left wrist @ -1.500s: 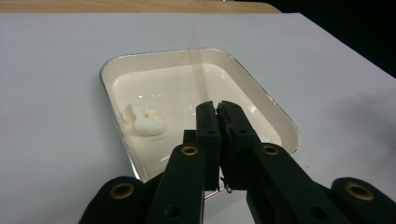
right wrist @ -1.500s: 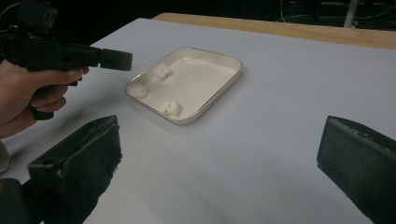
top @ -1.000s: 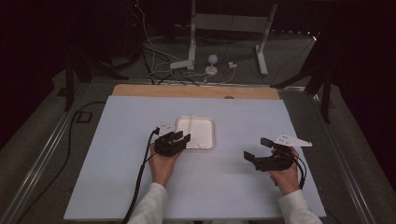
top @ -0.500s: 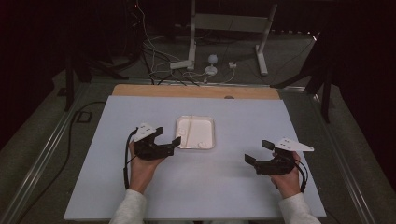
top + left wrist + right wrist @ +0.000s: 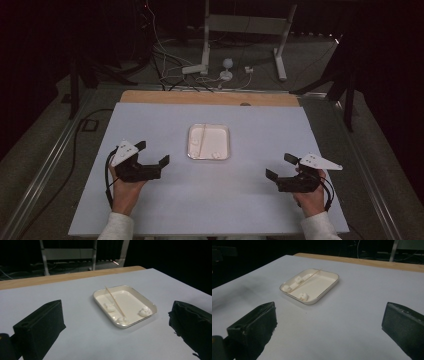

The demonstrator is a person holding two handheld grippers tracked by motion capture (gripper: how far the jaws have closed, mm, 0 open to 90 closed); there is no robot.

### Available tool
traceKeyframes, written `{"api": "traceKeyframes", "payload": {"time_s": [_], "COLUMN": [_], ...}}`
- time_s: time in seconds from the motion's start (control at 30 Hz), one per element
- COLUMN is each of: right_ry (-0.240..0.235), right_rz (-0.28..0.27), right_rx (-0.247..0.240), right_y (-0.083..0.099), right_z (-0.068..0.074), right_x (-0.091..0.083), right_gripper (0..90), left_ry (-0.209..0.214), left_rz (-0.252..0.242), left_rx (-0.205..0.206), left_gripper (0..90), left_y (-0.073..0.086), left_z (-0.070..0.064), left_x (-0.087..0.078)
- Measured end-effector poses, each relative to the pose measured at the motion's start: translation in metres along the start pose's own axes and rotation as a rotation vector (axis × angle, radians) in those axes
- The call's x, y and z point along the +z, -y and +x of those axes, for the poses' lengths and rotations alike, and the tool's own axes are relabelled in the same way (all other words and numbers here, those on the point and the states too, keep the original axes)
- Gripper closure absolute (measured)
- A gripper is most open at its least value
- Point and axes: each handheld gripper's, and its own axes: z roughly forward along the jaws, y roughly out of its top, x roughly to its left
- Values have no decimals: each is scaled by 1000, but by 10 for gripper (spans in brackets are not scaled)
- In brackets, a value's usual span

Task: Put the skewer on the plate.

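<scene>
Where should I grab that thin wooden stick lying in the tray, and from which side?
Probably the far end of the stick, where it leans on the tray rim and sits raised. Come from above with either open gripper, say the left gripper, jaws crossing the stick. Its near end lies low among the white lumps.

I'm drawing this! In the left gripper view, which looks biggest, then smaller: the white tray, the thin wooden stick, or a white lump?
1. The shallow white rectangular tray looks biggest.
2. The thin wooden stick lying slantwise in it is long but very slim.
3. The small white lumps look smallest; the three look about alike.
</scene>
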Motion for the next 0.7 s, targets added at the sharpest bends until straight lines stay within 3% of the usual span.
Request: {"api": "traceKeyframes", "payload": {"time_s": [0.3,0.53,0.7], "right_ry": [-5,-7,-3], "right_rz": [-27,-45,-44], "right_rx": [-15,-24,-31], "right_y": [6,8,12], "right_z": [1,-1,-2], "right_x": [-3,-8,-9], "right_gripper": [0,0,0], "left_ry": [-8,-23,-37], "left_rz": [-58,-64,-79], "left_rx": [13,24,11], "left_gripper": [6,6,6], "left_y": [11,19,20], "left_z": [4,7,12], "left_x": [-23,-37,-41]}}
